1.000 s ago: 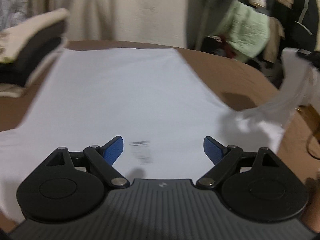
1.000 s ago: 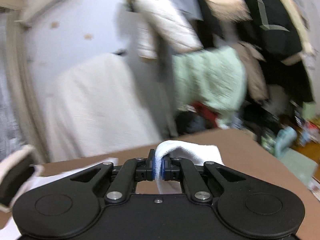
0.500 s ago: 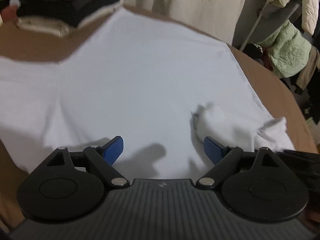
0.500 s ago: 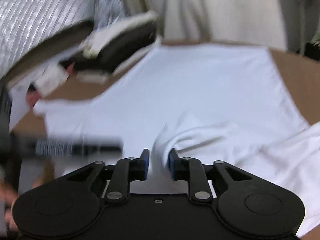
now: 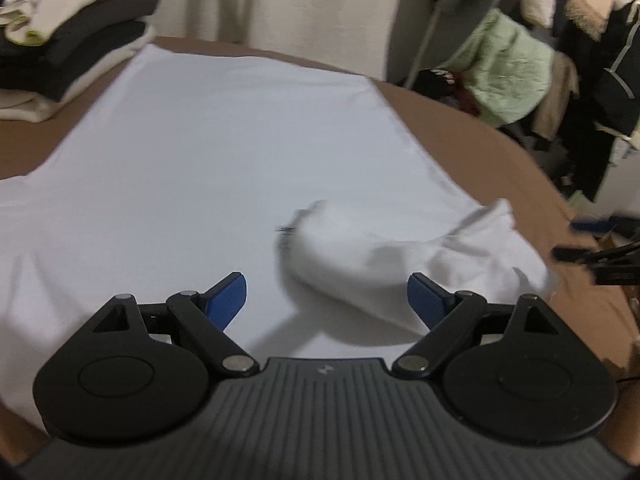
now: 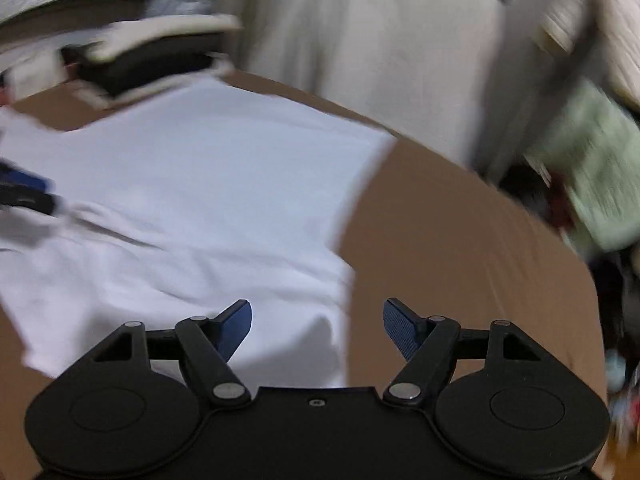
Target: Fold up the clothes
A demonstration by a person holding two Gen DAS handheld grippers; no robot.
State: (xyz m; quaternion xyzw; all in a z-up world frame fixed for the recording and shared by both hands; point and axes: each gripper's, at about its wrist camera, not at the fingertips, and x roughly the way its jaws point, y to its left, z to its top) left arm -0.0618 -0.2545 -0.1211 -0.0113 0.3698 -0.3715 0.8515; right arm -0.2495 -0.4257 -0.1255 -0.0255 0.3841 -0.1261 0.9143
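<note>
Landmark: white T-shirt, spread flat on the brown table; all places below are given relative to it.
Folded stack: a pile of folded clothes sits at the shirt's far left corner, on the table, apparently touching the hem edge.
Left gripper: hovers over the shirt's near middle, blue fingers spread wide, holding nothing.
Right sleeve: turned inward onto the shirt's body, lying as a rumpled mound, not flat.
Right gripper: above the shirt's right edge, fingers spread apart, gripping nothing; the frame is motion-blurred, so whether it is clear of the cloth is uncertain.
Background: hanging garments well beyond the shirt's far right.
Done: one sleeve fold, roughly laid.
Left: likely smoothing that sleeve, folding the left sleeve inward, folding the body, and adding it to the stack.
Progress: early, by my judgement.
</note>
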